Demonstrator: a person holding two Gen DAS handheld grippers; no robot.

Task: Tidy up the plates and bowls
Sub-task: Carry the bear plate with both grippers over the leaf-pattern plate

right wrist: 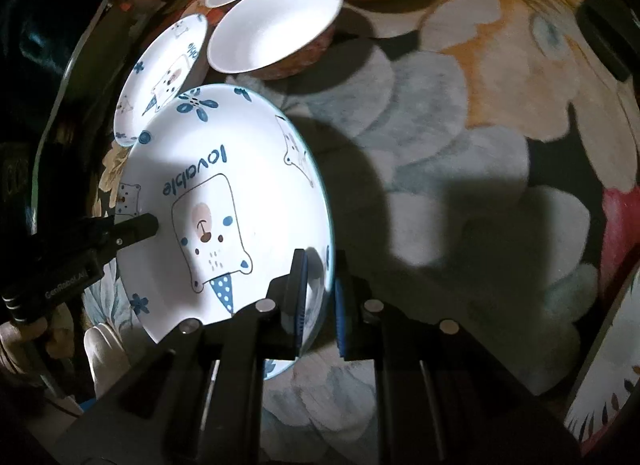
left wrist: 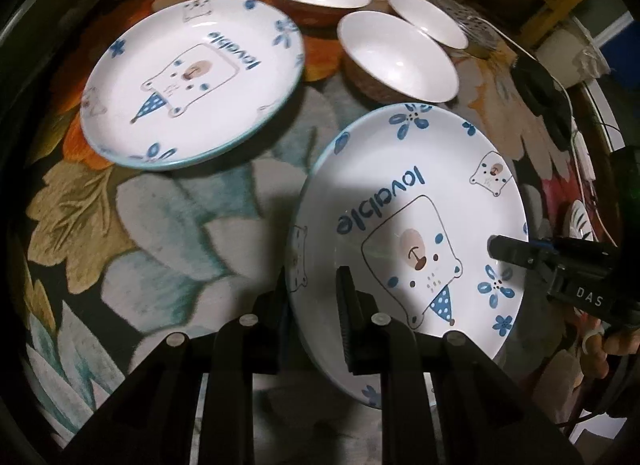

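Both grippers are holding the near bear plate [left wrist: 400, 201] tilted above the floral counter [left wrist: 168, 209], left gripper [left wrist: 310, 285] and right gripper [right wrist: 320, 285] fingers clamping opposite rims, while the second bear plate [left wrist: 192, 81] is lying ahead and leftward, nearer the left hand

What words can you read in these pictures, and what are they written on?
"lovable": on the held plate, printed above the bear.
"lovable": on the second plate lying on the floral cloth.
"DAS": on the right gripper, white letters on its black body.
"GenRoboLAI", roughly, blurred: on the left gripper.
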